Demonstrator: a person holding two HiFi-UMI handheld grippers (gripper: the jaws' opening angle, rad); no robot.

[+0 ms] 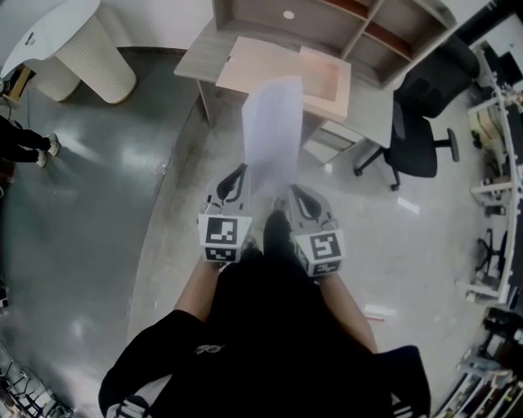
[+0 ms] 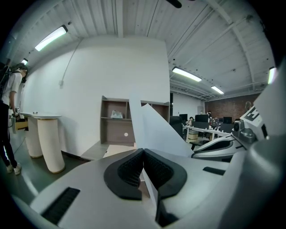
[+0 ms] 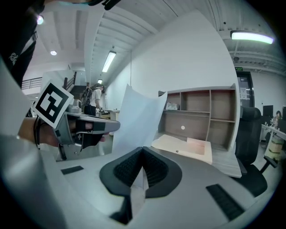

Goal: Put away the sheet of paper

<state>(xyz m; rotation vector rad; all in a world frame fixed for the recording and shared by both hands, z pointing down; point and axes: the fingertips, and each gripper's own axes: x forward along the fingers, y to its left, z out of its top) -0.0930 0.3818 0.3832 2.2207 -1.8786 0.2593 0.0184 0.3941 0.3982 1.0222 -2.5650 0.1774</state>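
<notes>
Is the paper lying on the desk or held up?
Held up: the paper is pinched at its near edge by left gripper and right gripper.

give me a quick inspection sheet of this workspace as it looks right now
surface: grey desk ahead, with a flat pale box lying on it
job's things: sheet of paper held up between both tools, not yet on the desk
clutter: nothing seen
tools: left tool and right tool both shut on the sheet's near edge
cables: thin line running down the white wall, perhaps a cable
surroundings: shelf unit behind the desk, black office chair to its right, round white table far left, glossy floor
</notes>
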